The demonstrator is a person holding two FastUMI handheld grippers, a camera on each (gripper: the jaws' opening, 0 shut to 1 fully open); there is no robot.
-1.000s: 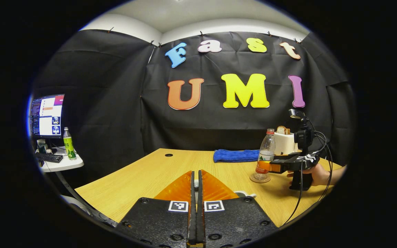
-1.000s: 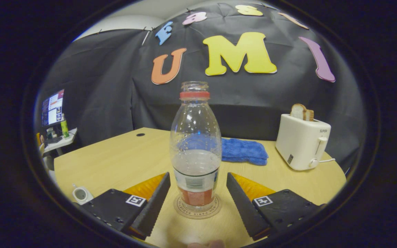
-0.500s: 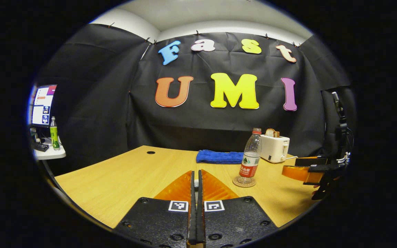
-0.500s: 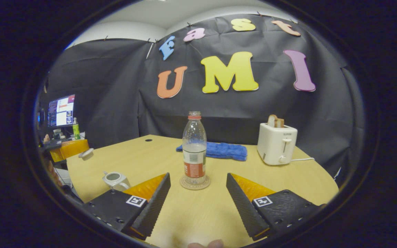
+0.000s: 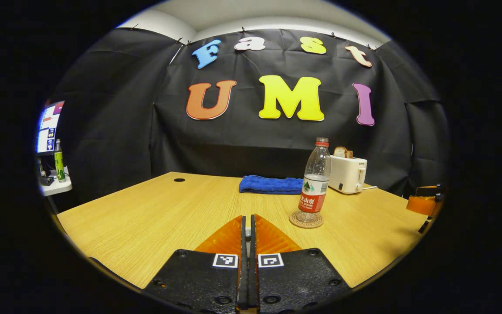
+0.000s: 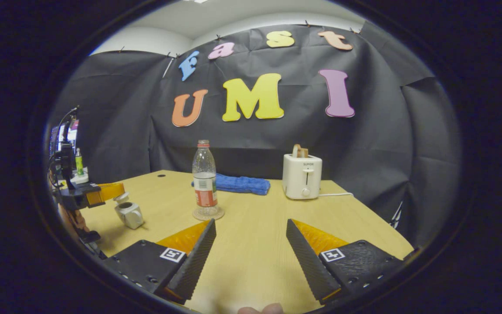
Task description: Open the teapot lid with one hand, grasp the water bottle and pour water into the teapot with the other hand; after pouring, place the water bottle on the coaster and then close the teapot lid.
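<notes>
Standing upright on the round coaster [image 5: 306,220], the water bottle [image 5: 314,183] sits toward the right of the wooden table [image 5: 146,222] in the left gripper view, with water filling only its lower part and its mouth uncapped. Behind it lie a folded blue cloth [image 5: 270,184] and a white toaster [image 5: 347,174] with bread in its slot. The left gripper [image 5: 248,231] points level over the table with its jaws pressed together; something small and pale shows in the slit between the fingers, but I cannot tell what it is. At the far right edge of that view a part of the right gripper [image 5: 423,203] shows, held off the table's side.

In the right gripper view the right gripper [image 6: 251,237] is held low over the near edge of the table, its fingers spread wide with nothing between them, well apart from the water bottle [image 6: 204,179] on its coaster [image 6: 208,213] ahead. A fingertip of the hand [image 6: 259,309] holding it peeks in at the bottom. On the left the teapot [image 6: 129,213] stands on the table with its top open, and the left gripper [image 6: 116,191] hovers just above and beside it; a pale piece, seemingly the lid [image 6: 121,197], sits at its tips
</notes>
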